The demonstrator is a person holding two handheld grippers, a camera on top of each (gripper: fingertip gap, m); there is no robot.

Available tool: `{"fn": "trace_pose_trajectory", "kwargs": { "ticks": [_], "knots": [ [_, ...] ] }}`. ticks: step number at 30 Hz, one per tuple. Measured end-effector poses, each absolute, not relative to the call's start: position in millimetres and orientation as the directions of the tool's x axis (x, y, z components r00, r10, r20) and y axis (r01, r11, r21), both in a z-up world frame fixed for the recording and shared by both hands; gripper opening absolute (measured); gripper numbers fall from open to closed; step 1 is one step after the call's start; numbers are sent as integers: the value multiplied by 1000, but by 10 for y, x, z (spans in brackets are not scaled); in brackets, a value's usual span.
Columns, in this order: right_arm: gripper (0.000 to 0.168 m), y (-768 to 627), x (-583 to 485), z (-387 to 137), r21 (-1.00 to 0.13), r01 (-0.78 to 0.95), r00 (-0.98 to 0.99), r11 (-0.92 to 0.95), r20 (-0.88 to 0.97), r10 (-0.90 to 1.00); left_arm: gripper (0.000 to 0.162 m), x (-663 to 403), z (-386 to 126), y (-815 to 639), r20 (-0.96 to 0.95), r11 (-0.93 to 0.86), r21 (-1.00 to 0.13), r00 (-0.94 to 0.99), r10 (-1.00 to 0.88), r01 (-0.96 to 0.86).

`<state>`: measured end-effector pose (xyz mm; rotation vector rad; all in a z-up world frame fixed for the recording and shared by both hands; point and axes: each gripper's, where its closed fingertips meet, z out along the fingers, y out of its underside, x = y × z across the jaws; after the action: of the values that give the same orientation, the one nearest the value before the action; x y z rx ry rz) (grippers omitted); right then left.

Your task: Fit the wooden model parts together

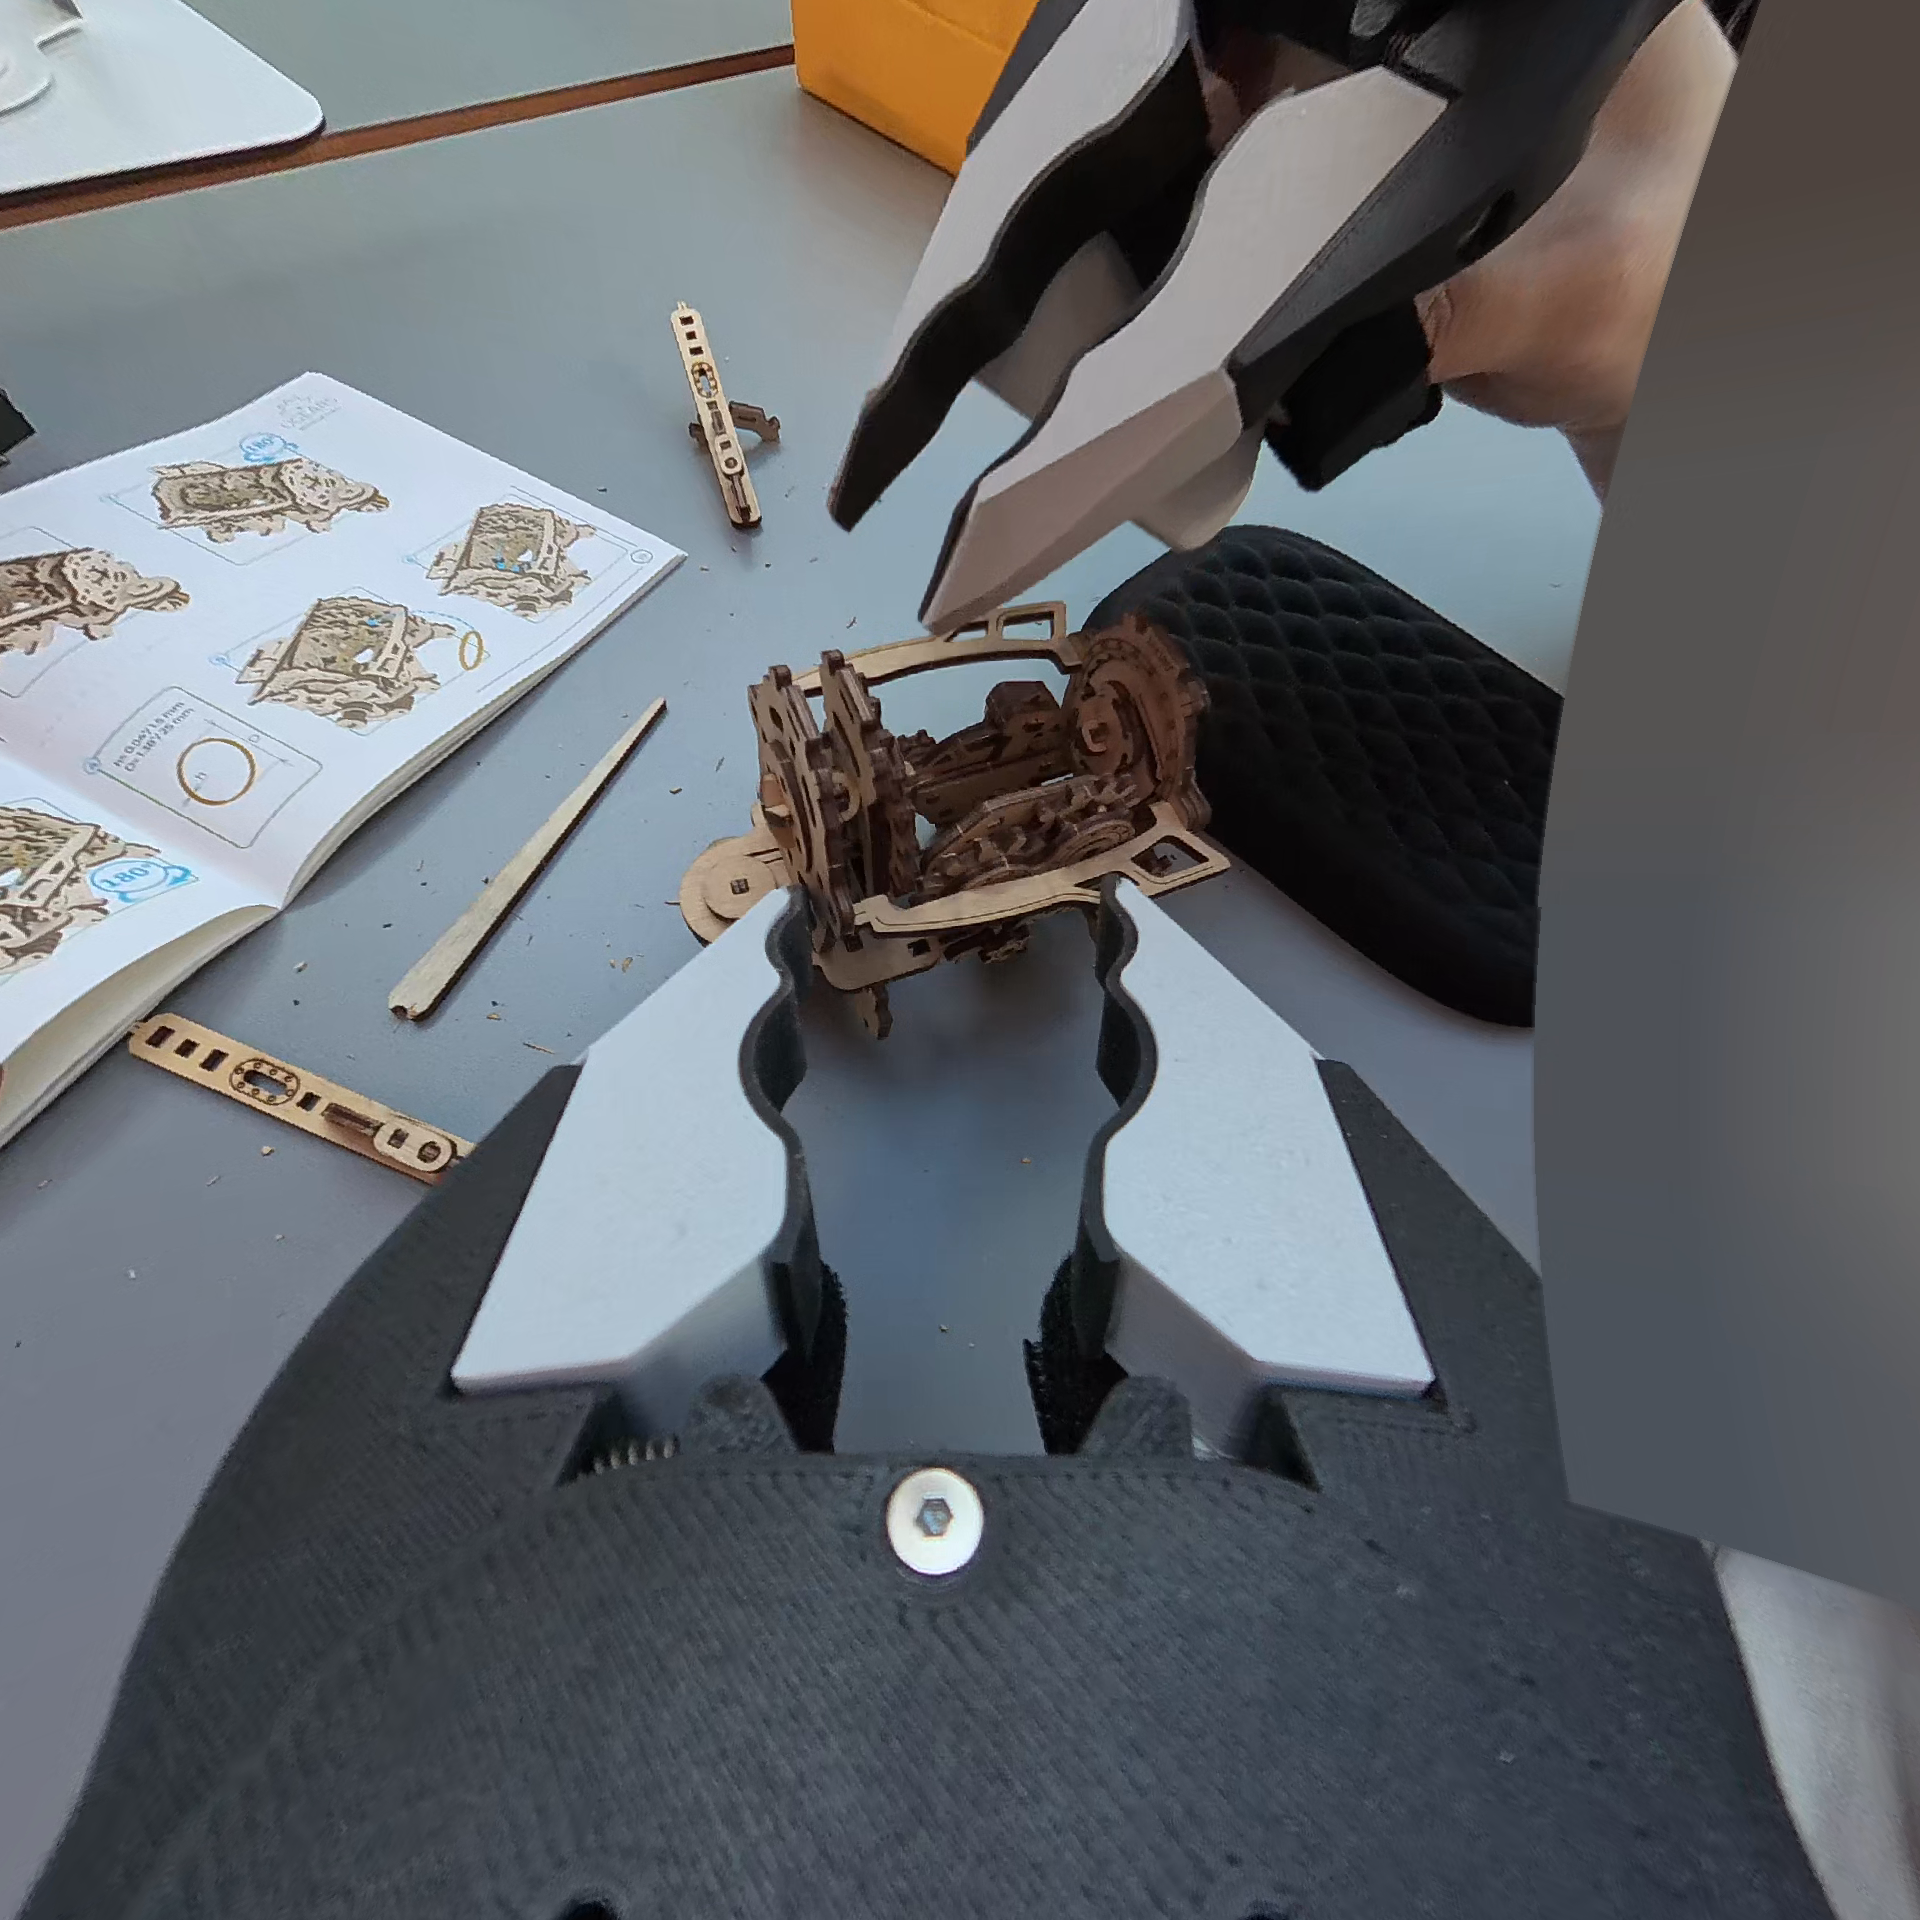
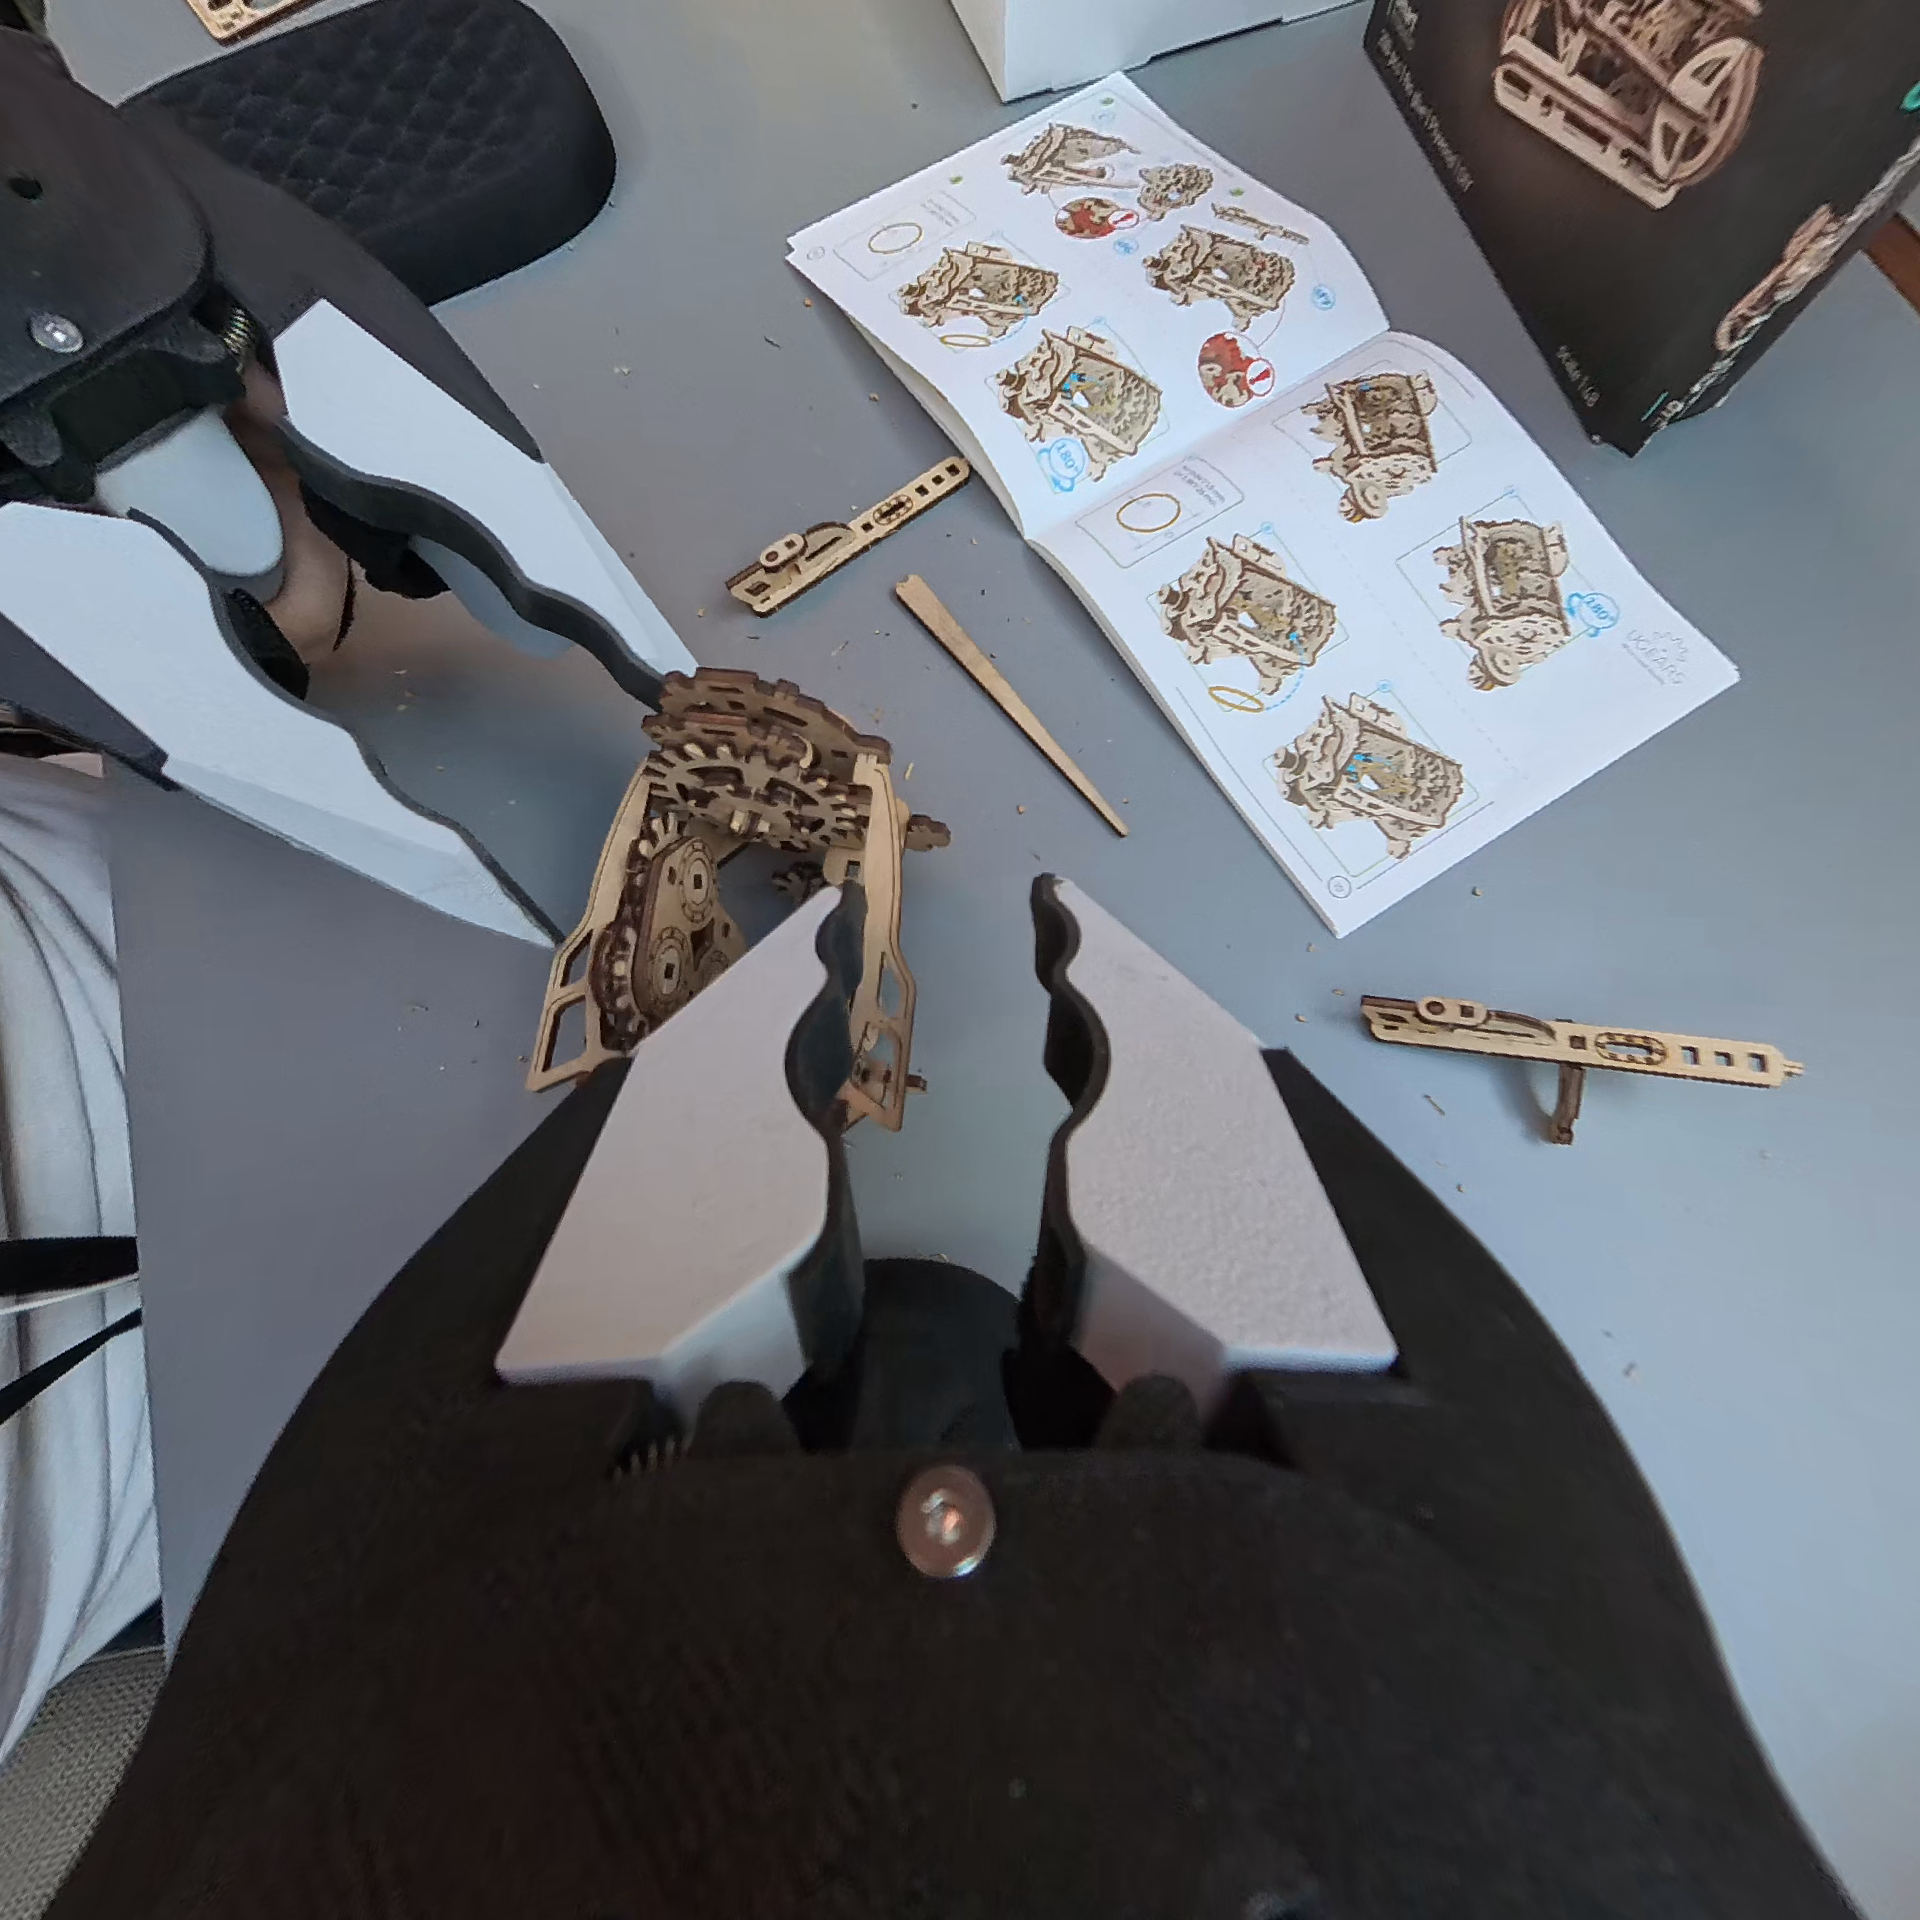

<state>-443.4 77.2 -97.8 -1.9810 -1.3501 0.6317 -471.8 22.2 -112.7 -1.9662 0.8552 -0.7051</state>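
The half-built wooden model (image 1: 966, 800), a frame full of gears, lies on the grey table (image 1: 935, 1143); it also shows in the right wrist view (image 2: 748, 821). My left gripper (image 1: 948, 912) is open, its fingertips on either side of the model's near end, touching or nearly so. My right gripper (image 2: 940, 891) is open and empty; its left finger (image 2: 727, 1122) overlaps the model's side frame. In the left wrist view the right gripper (image 1: 894, 561) hangs over the model's far edge. Loose slotted strips lie apart (image 1: 717, 416) (image 1: 301, 1101) (image 2: 1579, 1039) (image 2: 847, 530).
A tapered wooden stick (image 1: 530, 862) (image 2: 1008, 707) lies beside an open instruction booklet (image 1: 260, 644) (image 2: 1247, 468). A black quilted pad (image 1: 1351, 769) sits behind the model. A black kit box (image 2: 1683, 187), a white box (image 2: 1091, 42) and a yellow box (image 1: 894, 73) stand at the edges. The tips of one gripper are about 7 centimetres away from the tips of the other.
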Motion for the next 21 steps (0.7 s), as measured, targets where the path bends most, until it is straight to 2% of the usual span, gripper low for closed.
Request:
{"fn": "trace_pose_trajectory", "kwargs": {
  "ticks": [4, 7, 11, 13, 15, 21],
  "knots": [
    [34, 807, -4261, -759, -777, 578, 393, -251, -4, 920, 54, -4715, -1125, 216, 164, -404, -867, 599, -784, -291],
    [34, 773, -4093, -716, -795, 523, 428, -308, -68, 901, 54, -4729, -1110, 220, 165, -402, -869, 596, -786, -289],
    [34, 541, -3907, -890, -770, 399, 433, -498, -321, 842, 54, -4786, -1057, 244, 184, -405, -877, 598, -780, -259],
    [32, 366, -3933, -991, -711, 333, 384, -619, -497, 778, 54, -4806, -1012, 264, 206, -412, -881, 595, -777, -233],
    [31, 200, -4002, -1116, -649, 339, 339, -681, -590, 732, 53, -4822, -971, 298, 222, -417, -883, 593, -774, -214],
    [31, 173, -4104, -1344, -722, 436, 401, -537, -378, 834, 50, -4863, -898, 386, 236, -417, -889, 592, -770, -189]
  ]
}}
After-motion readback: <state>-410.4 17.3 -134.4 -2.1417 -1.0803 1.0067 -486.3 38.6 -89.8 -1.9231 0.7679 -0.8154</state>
